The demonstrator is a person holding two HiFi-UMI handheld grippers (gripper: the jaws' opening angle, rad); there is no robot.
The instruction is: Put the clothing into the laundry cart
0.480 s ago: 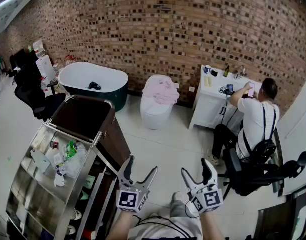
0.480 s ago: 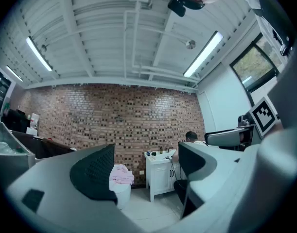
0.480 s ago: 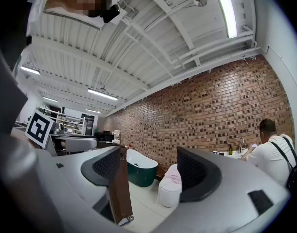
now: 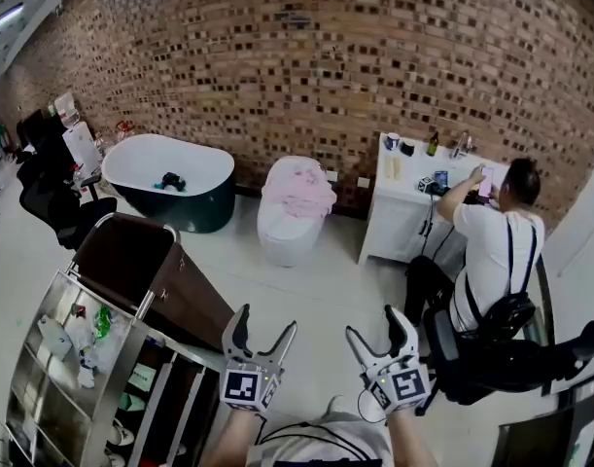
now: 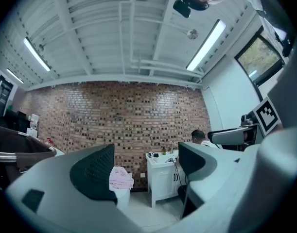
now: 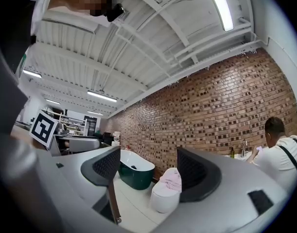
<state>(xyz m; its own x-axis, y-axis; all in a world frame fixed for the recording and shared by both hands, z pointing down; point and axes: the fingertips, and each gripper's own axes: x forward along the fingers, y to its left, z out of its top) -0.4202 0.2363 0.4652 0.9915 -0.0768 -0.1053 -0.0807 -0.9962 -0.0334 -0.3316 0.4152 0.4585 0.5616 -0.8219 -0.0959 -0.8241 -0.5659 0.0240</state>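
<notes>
Pink clothing (image 4: 298,191) lies heaped on the lid of a white toilet (image 4: 285,232) by the brick wall. It also shows as pink clothing (image 5: 120,177) in the left gripper view and pink clothing (image 6: 173,178) in the right gripper view. The laundry cart (image 4: 131,251), a dark brown bag in a metal frame, stands to my left. My left gripper (image 4: 265,321) and right gripper (image 4: 373,324) are held side by side low in front of me, far from the clothing. Both are open with nothing between the jaws.
A dark green bathtub (image 4: 175,178) with a dark item inside stands left of the toilet. A person (image 4: 491,246) sits on a chair at a white vanity (image 4: 408,207) on the right. A metal shelf trolley (image 4: 68,358) adjoins the cart. Office chairs (image 4: 49,197) stand far left.
In the head view the cart and shelf trolley have slid left and down, and the tub and toilet have shifted slightly left. Both grippers stay open and empty, slightly lower.
</notes>
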